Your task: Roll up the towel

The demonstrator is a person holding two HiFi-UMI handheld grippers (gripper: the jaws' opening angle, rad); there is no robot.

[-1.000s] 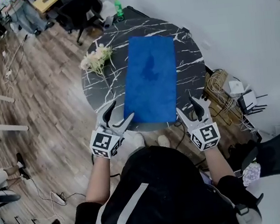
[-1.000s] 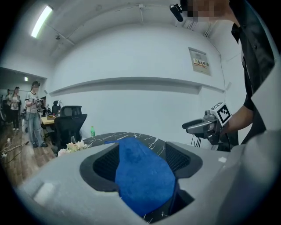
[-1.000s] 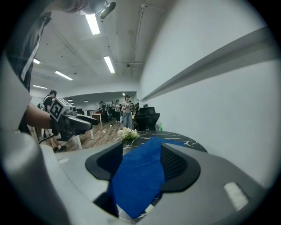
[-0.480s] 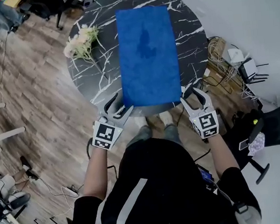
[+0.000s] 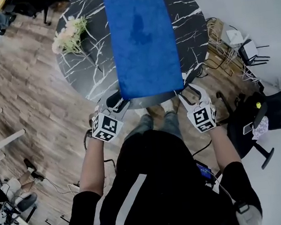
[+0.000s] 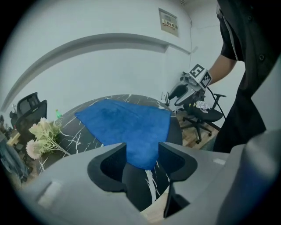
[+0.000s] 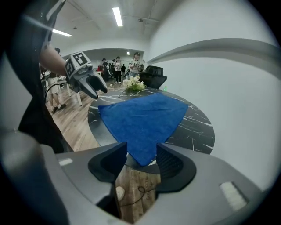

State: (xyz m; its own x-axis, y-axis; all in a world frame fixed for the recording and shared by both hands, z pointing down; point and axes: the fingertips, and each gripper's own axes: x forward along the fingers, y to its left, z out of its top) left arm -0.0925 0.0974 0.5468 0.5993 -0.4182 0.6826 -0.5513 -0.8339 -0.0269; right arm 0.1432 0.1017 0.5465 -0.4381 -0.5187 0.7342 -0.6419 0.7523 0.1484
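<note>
A blue towel (image 5: 143,39) lies flat and unrolled along the round black marble table (image 5: 194,29), its short near edge at the table's rim. My left gripper (image 5: 118,102) is at the towel's near left corner and my right gripper (image 5: 187,92) is at the near right corner. In the left gripper view the towel (image 6: 127,123) ends in a corner between the jaws of that gripper (image 6: 142,151). In the right gripper view the towel (image 7: 142,116) likewise tapers into the gap of that gripper (image 7: 142,153). Both pairs of jaws have just been closing but stand apart from the cloth.
A bunch of pale flowers (image 5: 70,34) lies on the table's left side. Cables and small boxes (image 5: 235,42) clutter the floor at right, beside a black office chair (image 5: 275,113). The person's feet (image 5: 162,109) stand under the table's near edge. People stand far off.
Both grippers have dropped from in front of the table onto the towel's two near corners, and their jaws have narrowed. The towel has not moved on the table.
</note>
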